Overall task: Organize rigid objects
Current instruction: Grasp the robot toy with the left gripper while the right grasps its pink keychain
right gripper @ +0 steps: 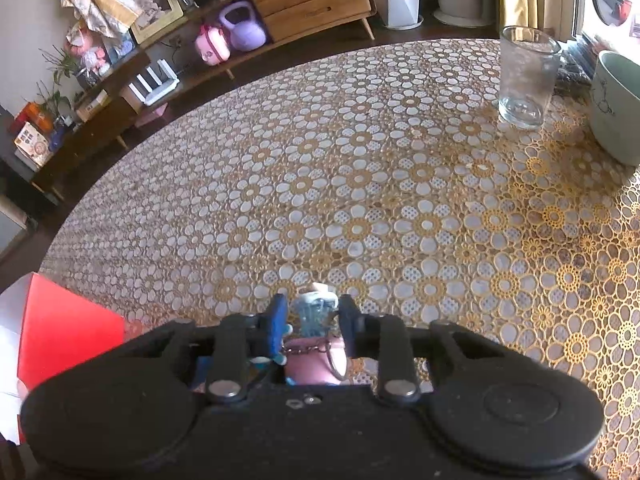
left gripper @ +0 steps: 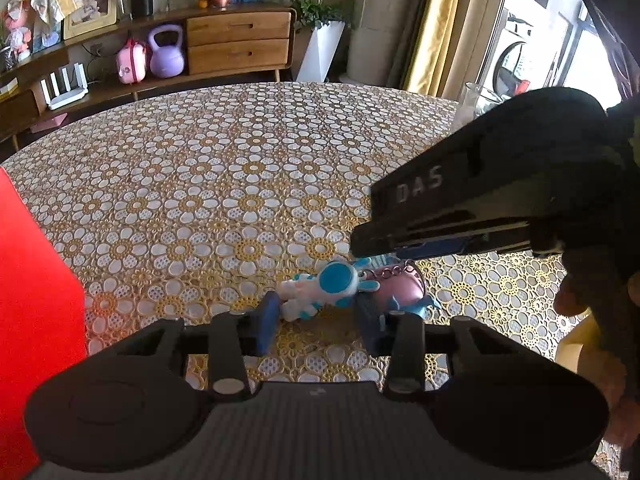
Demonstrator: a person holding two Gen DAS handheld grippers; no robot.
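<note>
Living room behind: sideboard (left gripper: 238,42) with drawers, purple kettlebell (left gripper: 166,52), planter, curtains. Round table (left gripper: 224,168) under a gold-and-white flower cloth, mostly bare; glass (right gripper: 526,76) and pale bowl (right gripper: 616,108) well off at the far right edge. Red box (left gripper: 38,292) at the near left, likely the place for sorted items — a guess only. Two small keychain toys lying touching near the table's front edge: blue-and-white figure (left gripper: 320,288) and pink charm (left gripper: 396,286) with ring and chain. Left gripper (left gripper: 320,312) low behind the figure, fingers apart, one either side of it, not clamped. Right gripper (right gripper: 314,320) over the pink charm, fingers close on a pale blue piece (right gripper: 316,310) between them — gripped or merely bracketed, cannot tell. To do the pick well: part the toys first, since a lift of one may drag the other by the chain. Settle each pair of fingers squarely across a body, not the ring. Close gently, lift straight up, keep the two grippers from colliding — very near each other here.
</note>
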